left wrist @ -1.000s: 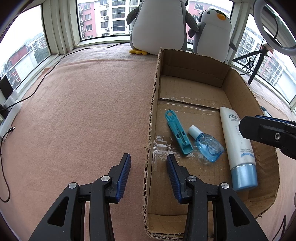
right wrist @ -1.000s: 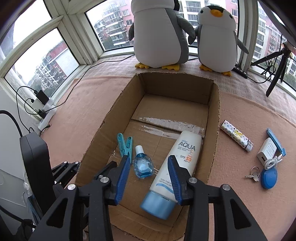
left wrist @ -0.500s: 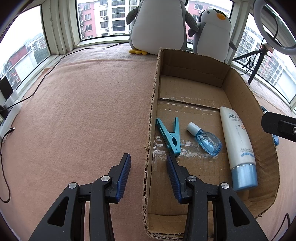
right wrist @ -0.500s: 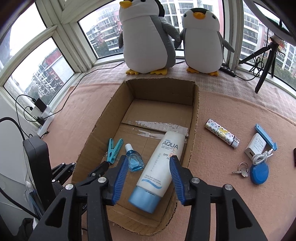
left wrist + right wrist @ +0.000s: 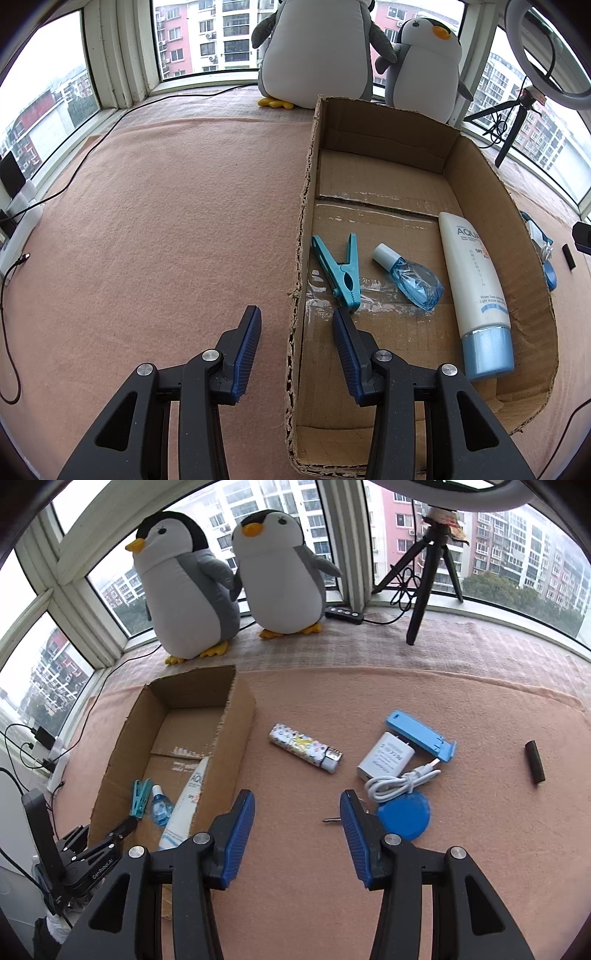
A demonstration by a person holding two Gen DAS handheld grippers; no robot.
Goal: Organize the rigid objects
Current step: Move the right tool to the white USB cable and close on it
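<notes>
From my remote station I note the limits first. In the right wrist view the key (image 5: 332, 819) is mostly hidden behind my right finger, and the box wall cuts off the lower part of the tube (image 5: 184, 812). In the left wrist view the items outside the box (image 5: 480, 221) are cut off by its right wall.

Left to right: my left gripper (image 5: 296, 317) stands wide open and empty, its fingers straddling the box's left wall. The box holds three things, lying flat: one teal clothespin (image 5: 341, 271), one small blue bottle (image 5: 415, 278) beside it, and one white tube (image 5: 476, 280) with a blue cap along the right wall.

On the pink cloth (image 5: 369, 694) right of the box lie one patterned lighter (image 5: 304, 747), one white charger (image 5: 386, 760) with a coiled cable (image 5: 399, 782), one blue stand (image 5: 421, 734), one blue disc (image 5: 404, 814) and one black stick (image 5: 535, 762), well apart.

My right gripper (image 5: 297, 814) hovers over the cloth, wide open, holding nothing.

Two plush penguins (image 5: 184, 590) sit at the window.
</notes>
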